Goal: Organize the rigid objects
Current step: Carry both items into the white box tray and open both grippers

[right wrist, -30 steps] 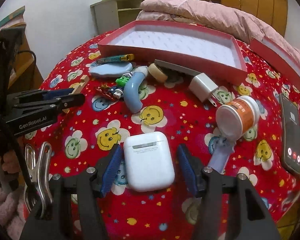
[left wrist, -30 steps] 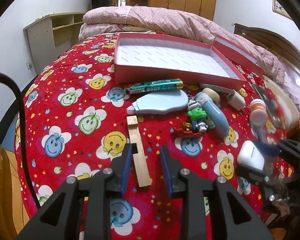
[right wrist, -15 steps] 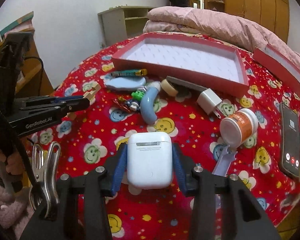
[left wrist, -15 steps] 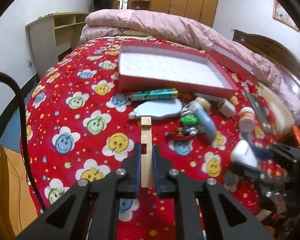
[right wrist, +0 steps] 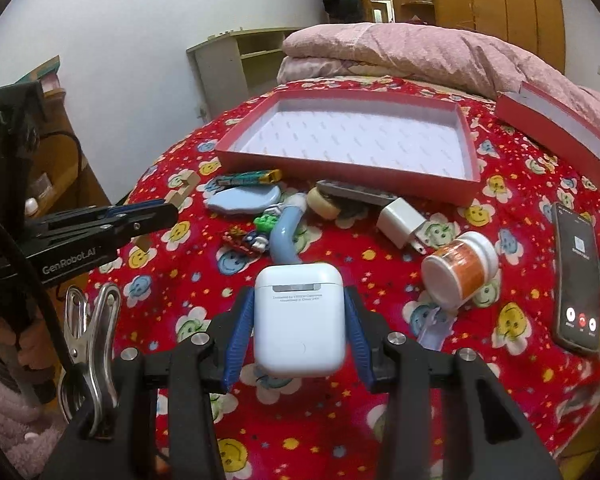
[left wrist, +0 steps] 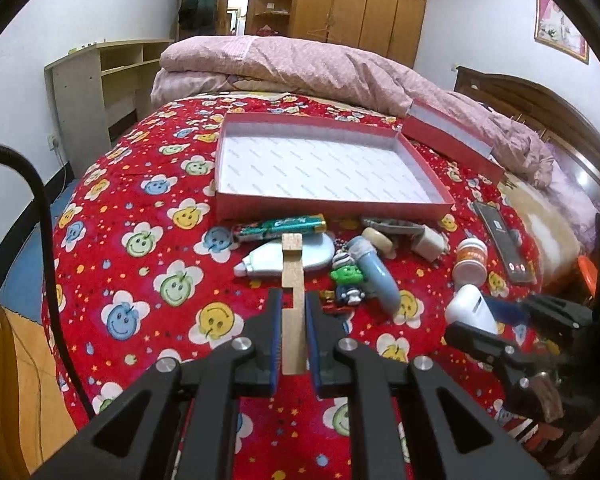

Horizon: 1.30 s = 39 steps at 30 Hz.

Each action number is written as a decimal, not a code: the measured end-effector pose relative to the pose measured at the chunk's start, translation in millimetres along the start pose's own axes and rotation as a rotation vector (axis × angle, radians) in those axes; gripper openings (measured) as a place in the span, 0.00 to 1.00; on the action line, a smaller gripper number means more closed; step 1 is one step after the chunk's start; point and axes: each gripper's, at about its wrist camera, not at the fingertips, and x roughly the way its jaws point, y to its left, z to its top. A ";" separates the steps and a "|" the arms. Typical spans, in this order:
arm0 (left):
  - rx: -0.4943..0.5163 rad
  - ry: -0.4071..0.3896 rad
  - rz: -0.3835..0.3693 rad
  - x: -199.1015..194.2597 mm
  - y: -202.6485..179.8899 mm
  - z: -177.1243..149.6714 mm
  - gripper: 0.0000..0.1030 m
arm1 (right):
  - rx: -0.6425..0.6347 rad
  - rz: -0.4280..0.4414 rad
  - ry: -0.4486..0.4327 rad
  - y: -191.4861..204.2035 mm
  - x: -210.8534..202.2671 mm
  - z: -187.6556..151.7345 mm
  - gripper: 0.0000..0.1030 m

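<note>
Both claws loaded, lifted off the bed.
My left claw (left wrist: 293,312) pinches the wood block (left wrist: 292,280); right claw (right wrist: 299,320) clamps the earbud case (right wrist: 299,316); box (right wrist: 470,152) at 12.

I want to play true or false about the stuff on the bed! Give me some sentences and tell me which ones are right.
1. The left gripper holds a wooden piece. True.
2. The red box is full of toys. False: nothing lies in it.
3. The right gripper holds a white earbud case. True.
4. The phone has a dark, blank screen. False: it is lit, showing call buttons.
5. The orange jar stands upright. False: it lies on its side on the blanket.
</note>
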 end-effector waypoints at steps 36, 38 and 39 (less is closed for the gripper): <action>0.040 0.050 0.053 90.7 -20.0 132.0 0.11 | 0.122 -0.120 -0.015 -80.7 61.6 144.7 0.43; 0.041 0.057 0.055 100.1 -21.5 134.4 0.11 | 0.132 -0.119 -0.013 -87.4 69.8 148.8 0.43; 0.038 0.061 0.054 104.8 -21.7 135.3 0.11 | 0.138 -0.117 -0.008 -91.9 75.0 150.7 0.43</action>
